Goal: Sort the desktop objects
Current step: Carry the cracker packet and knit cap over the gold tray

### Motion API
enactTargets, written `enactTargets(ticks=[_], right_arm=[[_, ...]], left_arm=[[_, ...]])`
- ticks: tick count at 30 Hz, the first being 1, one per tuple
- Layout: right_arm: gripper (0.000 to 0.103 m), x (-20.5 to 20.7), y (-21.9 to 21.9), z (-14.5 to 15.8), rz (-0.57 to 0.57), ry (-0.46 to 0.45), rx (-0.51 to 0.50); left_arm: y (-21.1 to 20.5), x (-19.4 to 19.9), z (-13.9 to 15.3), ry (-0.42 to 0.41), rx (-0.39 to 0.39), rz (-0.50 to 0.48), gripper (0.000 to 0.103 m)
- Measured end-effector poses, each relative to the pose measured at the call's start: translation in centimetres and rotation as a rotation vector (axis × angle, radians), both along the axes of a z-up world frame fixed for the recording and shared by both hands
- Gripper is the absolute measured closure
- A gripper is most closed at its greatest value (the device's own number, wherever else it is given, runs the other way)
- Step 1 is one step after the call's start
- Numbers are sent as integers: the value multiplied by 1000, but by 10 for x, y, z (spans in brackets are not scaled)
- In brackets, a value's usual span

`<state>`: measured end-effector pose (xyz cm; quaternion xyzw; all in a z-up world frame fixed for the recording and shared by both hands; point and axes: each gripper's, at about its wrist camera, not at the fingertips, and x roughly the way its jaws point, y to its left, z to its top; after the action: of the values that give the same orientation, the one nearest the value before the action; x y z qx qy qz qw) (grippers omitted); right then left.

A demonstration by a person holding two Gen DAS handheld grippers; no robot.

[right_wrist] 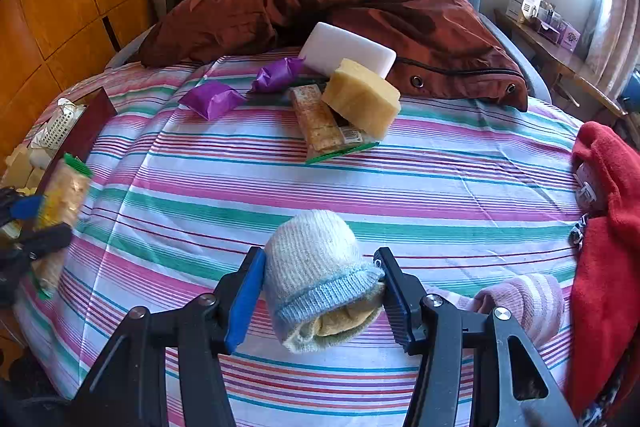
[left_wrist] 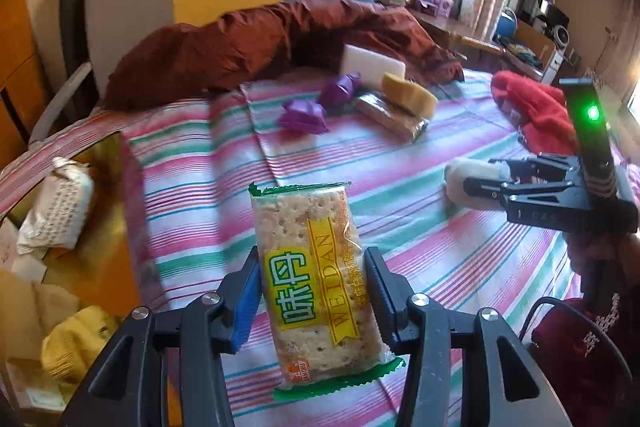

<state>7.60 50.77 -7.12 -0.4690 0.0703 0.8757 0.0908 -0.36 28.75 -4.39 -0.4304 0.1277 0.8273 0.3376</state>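
Observation:
My left gripper (left_wrist: 312, 299) is shut on a cracker packet (left_wrist: 316, 279) with a yellow and green label, held above the striped cloth (left_wrist: 440, 267); it also shows in the right wrist view (right_wrist: 60, 203) at the far left. My right gripper (right_wrist: 320, 287) is shut on a rolled white and blue sock (right_wrist: 320, 271) just above the cloth; it shows in the left wrist view (left_wrist: 472, 187) at the right. Further back lie two purple packets (right_wrist: 212, 99), another cracker packet (right_wrist: 320, 119), a yellow sponge (right_wrist: 360, 95) and a white soap bar (right_wrist: 344, 47).
An open box (left_wrist: 100, 227) at the left holds white and yellow packets. A brown jacket (right_wrist: 360, 15) lies at the back. A red cloth (right_wrist: 608, 227) and a pink sock (right_wrist: 528, 299) lie at the right. A desk stands by the window.

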Motion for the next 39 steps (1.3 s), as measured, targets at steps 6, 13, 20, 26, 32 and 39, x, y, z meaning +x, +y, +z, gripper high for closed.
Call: enactTargets(ticks=[6, 13, 20, 26, 32, 39], right_arm=[[47, -3, -20, 6, 19, 9, -13], [47, -10, -62, 20, 80, 45, -49], [47, -18, -112, 36, 150, 87, -74], [47, -23, -154, 44, 214, 113, -107], [47, -28, -193, 47, 273, 130, -159], [47, -33, -233, 52, 339, 141, -192]], left_arm=[[-29, 0, 13, 28, 22, 46, 54], [-63, 0, 21, 51, 43, 104, 54], [-102, 1, 26, 62, 70, 169, 54], [-134, 0, 28, 60, 89, 230, 54], [-164, 0, 27, 67, 106, 288, 54], [-207, -4, 26, 57, 145, 379, 53]])
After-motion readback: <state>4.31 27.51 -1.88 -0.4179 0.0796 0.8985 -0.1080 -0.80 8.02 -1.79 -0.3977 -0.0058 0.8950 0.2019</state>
